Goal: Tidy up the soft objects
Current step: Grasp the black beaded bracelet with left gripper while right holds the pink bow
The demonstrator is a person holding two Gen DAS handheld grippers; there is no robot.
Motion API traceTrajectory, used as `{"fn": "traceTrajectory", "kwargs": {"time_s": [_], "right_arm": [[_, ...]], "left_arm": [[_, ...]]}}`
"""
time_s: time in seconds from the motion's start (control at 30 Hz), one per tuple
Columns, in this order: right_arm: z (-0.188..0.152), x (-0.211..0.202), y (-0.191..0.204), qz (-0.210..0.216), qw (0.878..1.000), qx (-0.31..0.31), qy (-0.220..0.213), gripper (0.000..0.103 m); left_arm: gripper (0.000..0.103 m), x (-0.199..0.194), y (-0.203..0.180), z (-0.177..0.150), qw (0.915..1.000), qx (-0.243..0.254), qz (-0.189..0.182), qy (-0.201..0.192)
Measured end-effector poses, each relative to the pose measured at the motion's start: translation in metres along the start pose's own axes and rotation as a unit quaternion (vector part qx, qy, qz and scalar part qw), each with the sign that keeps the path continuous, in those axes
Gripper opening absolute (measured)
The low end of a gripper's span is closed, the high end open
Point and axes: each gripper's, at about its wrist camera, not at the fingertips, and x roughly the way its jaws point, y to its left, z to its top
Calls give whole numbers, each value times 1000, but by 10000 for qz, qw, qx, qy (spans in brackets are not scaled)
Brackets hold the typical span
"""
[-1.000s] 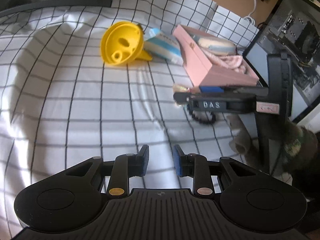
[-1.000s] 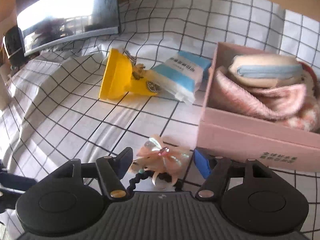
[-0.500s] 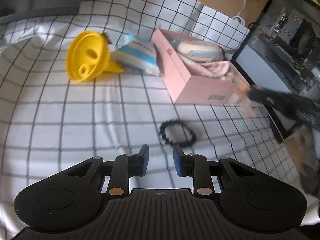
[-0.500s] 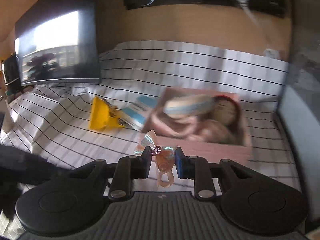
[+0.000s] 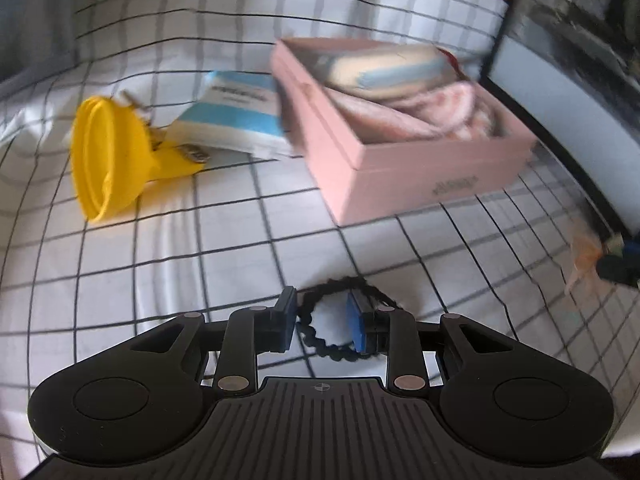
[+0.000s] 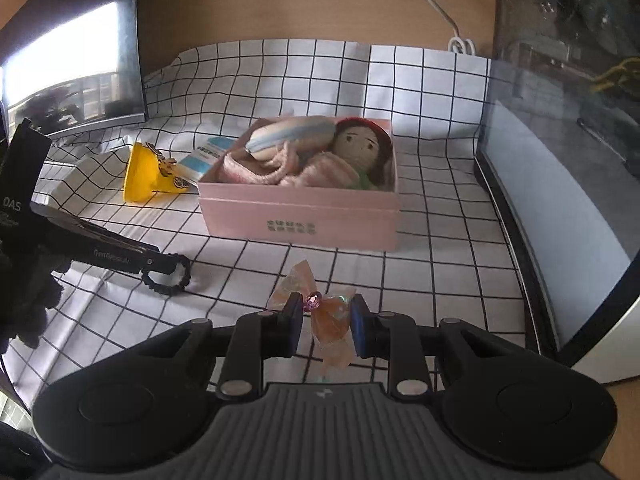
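Note:
A black hair tie (image 5: 336,354) lies flat on the checked cloth (image 5: 160,280). My left gripper (image 5: 322,312) hovers over it with the jaws narrowly apart, one pad inside the ring and the other just outside; neither presses on it. The right wrist view shows the same gripper (image 6: 176,266) reaching in from the left over the hair tie (image 6: 166,284). My right gripper (image 6: 324,316) is shut on a shiny pink bow (image 6: 330,322) with a small gem, held above the cloth in front of the pink box (image 6: 296,216). The box holds a doll (image 6: 360,148), a pink knit and a cream-blue pouch (image 6: 292,136).
A yellow funnel (image 5: 108,160) lies on its side left of the box, with a blue-white tissue pack (image 5: 236,120) behind it. A monitor (image 6: 72,72) stands at the back left. A glass-sided computer case (image 6: 560,140) walls off the right side.
My right gripper shut on the bow, lifted it off the cloth and drew back from the box. My left gripper travelled over the cloth to the hair tie; its jaw gap is unchanged.

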Motion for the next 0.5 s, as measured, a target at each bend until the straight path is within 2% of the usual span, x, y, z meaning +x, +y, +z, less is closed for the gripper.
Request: {"fn": "traceTrajectory", "kwargs": {"time_s": [0.13,0.23,0.33,0.43,0.5], "right_arm": [[-5,2,-2,23,10000,-10,1,24],[-6,3,0,58,10000,-58,-16,25],[-5,3,2,95,9998,-148,-75,25],[-4,0,4,104,9996,-212,-124,24],[-2,-3,4,107,9994,-278,-149,25]], "left_arm": [[31,-1,-15,-7,9990,392,216,10],[32,-1,-17,-10,9988,374,310,-52],[16,-1,-14,-10,9987,250,421,-113],[11,-5,-10,-15,9996,242,47,-164],[11,-10,-15,-21,9990,418,-14,-165]]}}
